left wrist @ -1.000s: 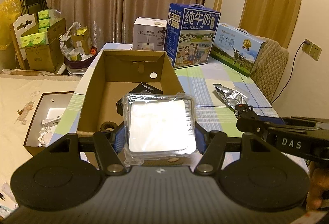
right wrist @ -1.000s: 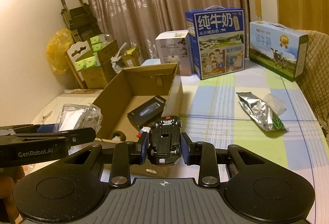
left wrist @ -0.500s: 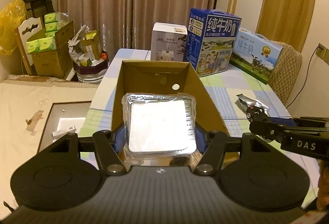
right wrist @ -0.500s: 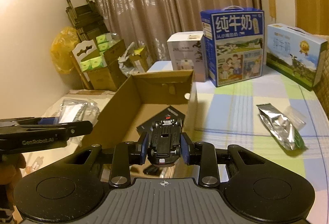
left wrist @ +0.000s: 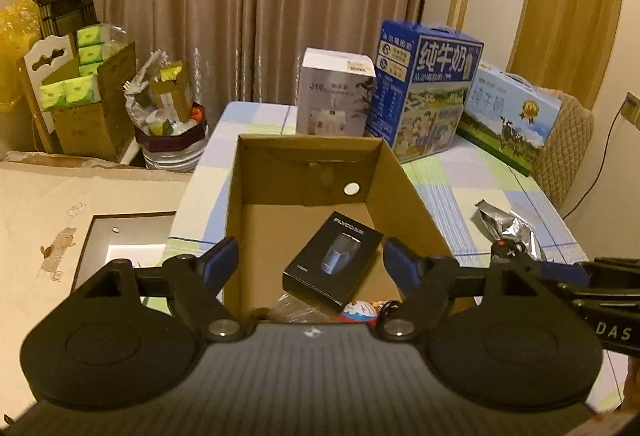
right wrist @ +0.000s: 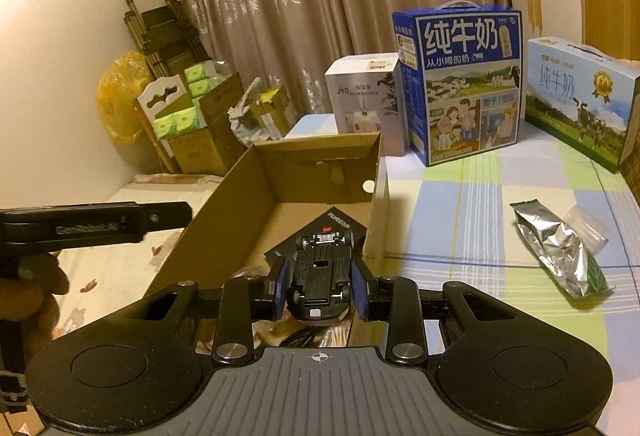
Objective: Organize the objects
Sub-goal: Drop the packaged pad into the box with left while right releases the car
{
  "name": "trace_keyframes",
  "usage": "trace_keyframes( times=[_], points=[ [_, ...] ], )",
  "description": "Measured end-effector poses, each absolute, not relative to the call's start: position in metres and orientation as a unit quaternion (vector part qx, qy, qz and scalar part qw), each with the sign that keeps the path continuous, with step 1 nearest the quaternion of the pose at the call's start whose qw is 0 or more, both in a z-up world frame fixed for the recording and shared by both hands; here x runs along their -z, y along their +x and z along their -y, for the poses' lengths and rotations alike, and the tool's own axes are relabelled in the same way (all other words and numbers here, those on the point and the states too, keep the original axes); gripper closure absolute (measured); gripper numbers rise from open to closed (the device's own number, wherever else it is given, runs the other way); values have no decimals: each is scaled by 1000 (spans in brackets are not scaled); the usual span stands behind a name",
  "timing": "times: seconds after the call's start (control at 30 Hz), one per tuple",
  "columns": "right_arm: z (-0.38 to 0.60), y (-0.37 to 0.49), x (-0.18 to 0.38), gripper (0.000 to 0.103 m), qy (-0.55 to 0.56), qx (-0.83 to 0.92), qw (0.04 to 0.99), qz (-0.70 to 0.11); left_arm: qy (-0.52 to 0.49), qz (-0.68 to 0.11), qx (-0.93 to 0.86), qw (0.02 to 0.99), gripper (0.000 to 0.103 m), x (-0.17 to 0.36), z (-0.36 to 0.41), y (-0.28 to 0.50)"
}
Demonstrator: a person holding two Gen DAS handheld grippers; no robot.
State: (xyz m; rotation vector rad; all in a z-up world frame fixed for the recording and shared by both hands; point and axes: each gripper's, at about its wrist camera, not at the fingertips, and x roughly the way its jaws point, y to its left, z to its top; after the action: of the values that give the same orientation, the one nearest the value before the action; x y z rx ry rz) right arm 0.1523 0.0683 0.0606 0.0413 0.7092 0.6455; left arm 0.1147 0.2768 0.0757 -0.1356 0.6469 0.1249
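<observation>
Left wrist view: your left hand-held gripper (left wrist: 311,260) jaws opening, nothing between, above cardboard box (left wrist: 404,196) on tabletop (left wrist: 460,192); black carton (left wrist: 333,263) lies inside. Right wrist view: your right hand-held gripper (right wrist: 320,288) clamped on upside-down toy car (right wrist: 320,272) over box; foil pouch (right wrist: 560,252) right.

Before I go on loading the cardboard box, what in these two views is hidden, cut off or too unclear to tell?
- Near end of the cardboard box, left wrist view: the left gripper, jaws opening and empty, hides all but the tops of a crinkled clear wrapper and a small blue-and-white figure.
- Toy car, right wrist view: only its underside shows, clamped in the right gripper.
- Black box, right wrist view: mostly behind the car.
</observation>
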Motion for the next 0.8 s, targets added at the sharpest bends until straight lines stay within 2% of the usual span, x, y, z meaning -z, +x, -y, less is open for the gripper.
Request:
trace_keyframes(
  times=[0.43, 0.5, 0.53, 0.8],
  points=[
    [-88, 164, -63, 72, 56, -353, 874, -329, -88, -318, -82, 941, 25, -72, -294, 91],
    [-91, 169, -64, 48, 72, -357, 876, -314, -89, -316, -88, 940, 24, -72, -296, 88],
    [-90, 171, -65, 25, 77, -349, 882, -308, -91, -316, -90, 940, 24, -72, -297, 87],
    [-64, 164, -63, 24, 101, -328, 883, -319, -92, -311, -94, 941, 22, -73, -294, 71]
  ],
)
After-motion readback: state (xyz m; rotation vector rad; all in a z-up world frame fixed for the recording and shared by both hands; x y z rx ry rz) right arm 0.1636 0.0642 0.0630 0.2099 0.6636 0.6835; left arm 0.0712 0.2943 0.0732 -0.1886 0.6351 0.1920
